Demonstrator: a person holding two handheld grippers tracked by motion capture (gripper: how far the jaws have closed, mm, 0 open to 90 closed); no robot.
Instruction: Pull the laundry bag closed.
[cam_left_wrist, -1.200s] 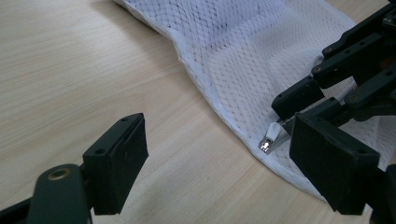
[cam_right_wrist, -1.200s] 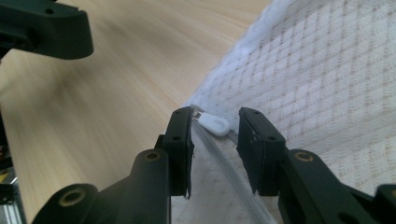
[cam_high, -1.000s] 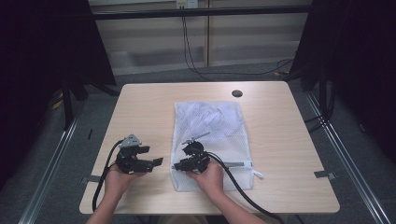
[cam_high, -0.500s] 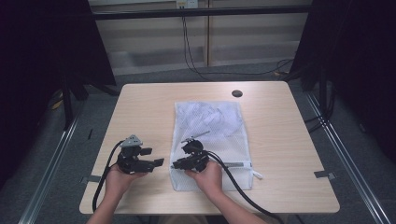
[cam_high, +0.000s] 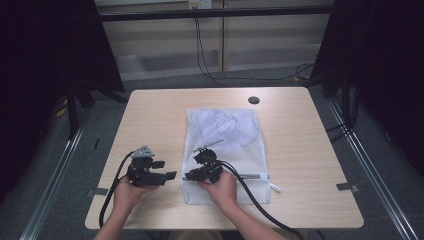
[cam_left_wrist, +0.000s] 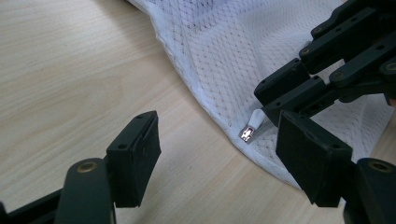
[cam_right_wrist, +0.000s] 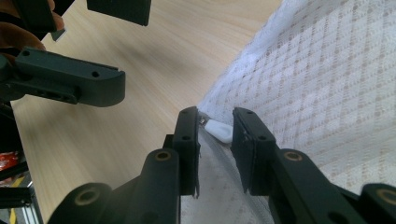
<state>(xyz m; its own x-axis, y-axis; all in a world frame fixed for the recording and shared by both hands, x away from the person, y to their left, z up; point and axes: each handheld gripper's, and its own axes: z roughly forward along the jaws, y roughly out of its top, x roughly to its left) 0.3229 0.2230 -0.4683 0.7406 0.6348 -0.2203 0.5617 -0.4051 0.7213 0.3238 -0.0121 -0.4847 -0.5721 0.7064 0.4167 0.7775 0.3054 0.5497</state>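
Pale wooden worktop (cam_high: 150, 115) carries a white mesh zip bag (cam_high: 235, 140), not yet unzipped. Right tool (cam_high: 190, 176) has its jaws close around the small white zip pull (cam_right_wrist: 218, 129), not clearly pinching. Left tool (cam_high: 172, 175) has just been closing, released, holding nothing.

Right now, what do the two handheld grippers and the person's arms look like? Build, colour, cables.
Both are black two-jaw tools with bolted linkage bars and flat rectangular pads. The left gripper carries a grey three-cornered plate on top; the right gripper has a small grey bar there. A thick black cable trails from each. The forearms are bare, with no sleeves showing.
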